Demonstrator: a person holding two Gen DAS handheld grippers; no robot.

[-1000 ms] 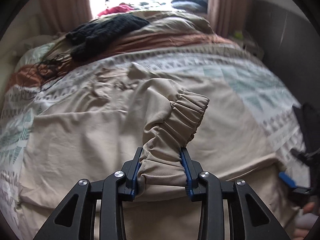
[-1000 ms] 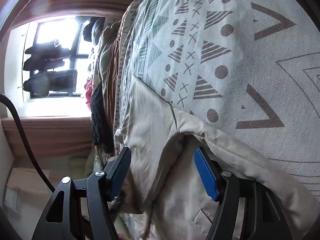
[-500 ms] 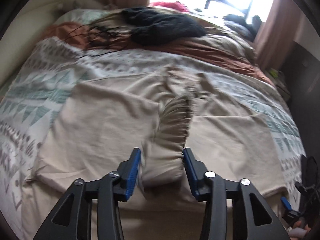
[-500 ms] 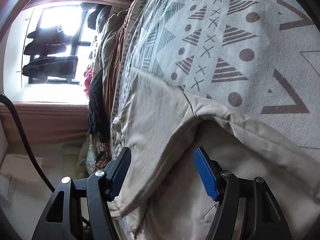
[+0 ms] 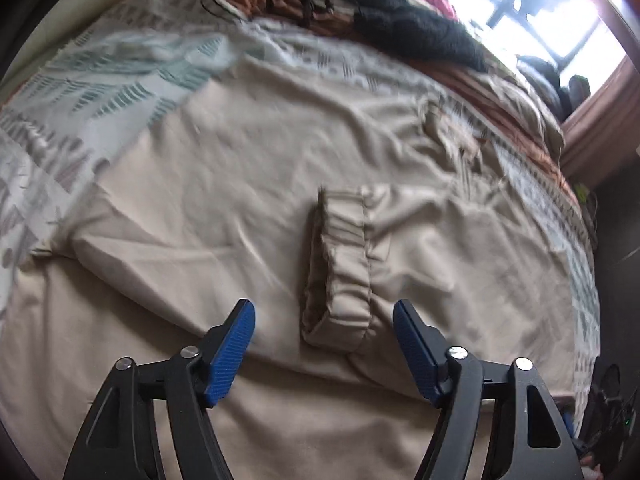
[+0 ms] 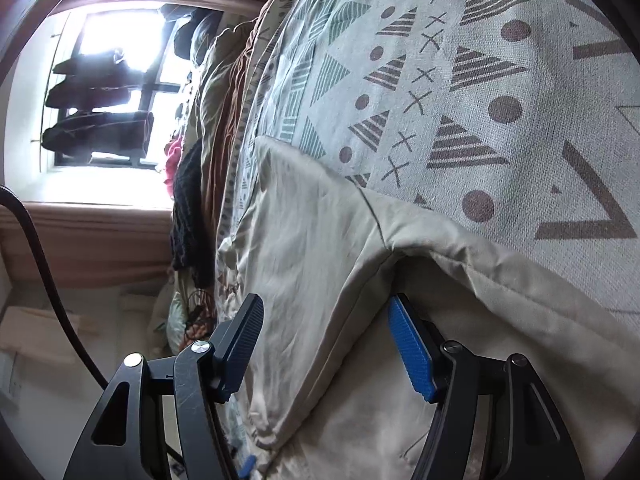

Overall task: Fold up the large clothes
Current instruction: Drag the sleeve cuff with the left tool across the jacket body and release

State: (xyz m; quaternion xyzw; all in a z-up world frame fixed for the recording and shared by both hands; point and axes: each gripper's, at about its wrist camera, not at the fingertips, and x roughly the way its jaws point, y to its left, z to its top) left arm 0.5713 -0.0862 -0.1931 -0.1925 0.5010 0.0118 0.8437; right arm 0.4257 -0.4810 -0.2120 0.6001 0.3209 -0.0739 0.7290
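My left gripper (image 5: 324, 342) is wide open and holds nothing. The cuff (image 5: 340, 264) of the beige garment (image 5: 224, 168) lies just beyond it, between the two pads but touching neither. The sleeve lies across the body of the garment, which is spread flat on the patterned bedspread (image 5: 120, 68).

My right gripper (image 6: 326, 344) is at the right side of the garment, also wide open. A fold of the cloth (image 6: 320, 280) sits between its jaws, and the blue pad (image 6: 410, 356) is close against the cloth, but nothing is clamped.

I judge the step is to set this sleeve flat and take the side edge for the next fold. To do it well, I should close the right jaws on the whole edge, all layers together, not only the top layer. I should lift low and move slowly, so the placed cuff is not dragged.
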